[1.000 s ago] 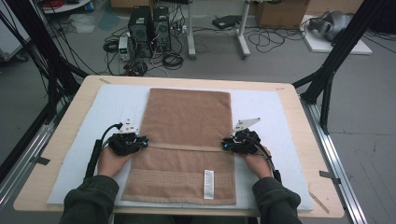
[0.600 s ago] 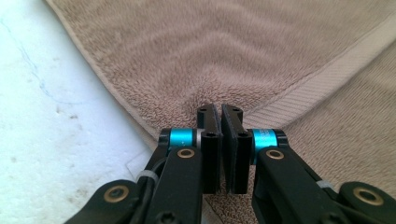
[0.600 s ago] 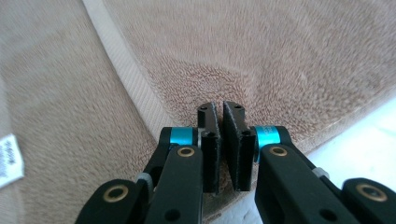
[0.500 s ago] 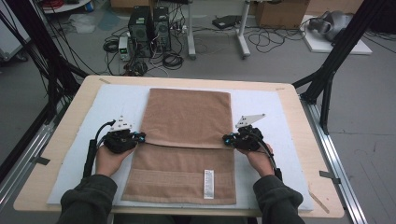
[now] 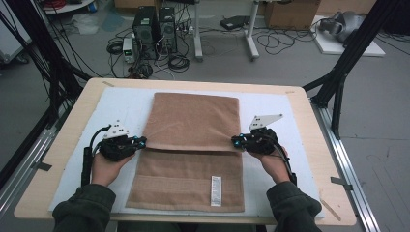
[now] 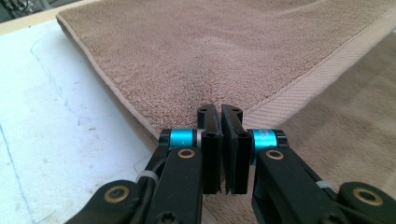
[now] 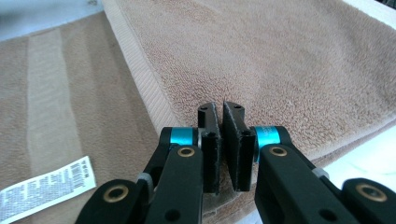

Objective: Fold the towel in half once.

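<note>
Pinching folded edge of brown towel (image 5: pixel 193 145) from both sides: left gripper (image 5: pixel 140 141), right gripper (image 5: pixel 237 140), jaws clamped on cloth. Towel lies mid white mat (image 5: pixel 121 104), long axis running from person to far edge. Right gripper view shows white care label (image 7: pixel 44 189); high view shows floor cables (image 5: pixel 179 60).

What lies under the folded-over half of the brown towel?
Under the towel the white mat shows around its edges. Whether a further towel layer lies beneath the fold is covered.
</note>
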Action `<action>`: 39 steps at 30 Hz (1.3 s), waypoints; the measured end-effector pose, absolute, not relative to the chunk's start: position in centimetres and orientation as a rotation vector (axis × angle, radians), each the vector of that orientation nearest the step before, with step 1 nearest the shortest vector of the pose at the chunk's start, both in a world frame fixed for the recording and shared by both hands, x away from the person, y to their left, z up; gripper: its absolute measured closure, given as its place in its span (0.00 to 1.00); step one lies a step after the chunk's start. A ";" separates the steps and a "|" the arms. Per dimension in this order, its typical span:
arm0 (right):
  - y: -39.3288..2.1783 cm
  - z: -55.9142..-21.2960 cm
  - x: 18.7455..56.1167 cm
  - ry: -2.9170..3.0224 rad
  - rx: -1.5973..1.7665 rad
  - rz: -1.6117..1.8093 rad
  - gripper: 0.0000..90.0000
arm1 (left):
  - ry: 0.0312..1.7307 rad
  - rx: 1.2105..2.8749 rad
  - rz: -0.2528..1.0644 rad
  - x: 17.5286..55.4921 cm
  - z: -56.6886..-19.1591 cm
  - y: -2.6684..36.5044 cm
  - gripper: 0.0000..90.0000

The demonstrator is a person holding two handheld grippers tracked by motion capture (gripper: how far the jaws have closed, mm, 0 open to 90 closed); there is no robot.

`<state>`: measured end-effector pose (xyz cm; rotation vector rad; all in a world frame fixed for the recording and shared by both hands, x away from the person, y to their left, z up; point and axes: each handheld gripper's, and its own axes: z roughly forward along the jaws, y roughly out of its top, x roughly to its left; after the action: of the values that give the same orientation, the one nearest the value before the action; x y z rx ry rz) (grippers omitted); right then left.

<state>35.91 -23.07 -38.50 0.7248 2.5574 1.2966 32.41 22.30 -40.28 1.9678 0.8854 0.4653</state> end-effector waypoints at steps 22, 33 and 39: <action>-24.1 -37.8 30.6 2.594 0.599 1.356 0.95 | 0.816 1.957 0.432 26.2 -40.3 22.3 0.96; -24.2 -37.7 27.5 2.599 0.537 1.368 0.95 | 0.782 1.969 0.453 22.8 -40.2 22.3 0.96; -24.2 -38.0 26.0 2.622 0.525 1.365 0.95 | 0.779 1.971 0.452 21.2 -40.4 22.5 0.96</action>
<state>25.96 -24.22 -38.00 0.5251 2.6217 1.3649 21.17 22.49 -40.39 1.9713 0.7790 0.4525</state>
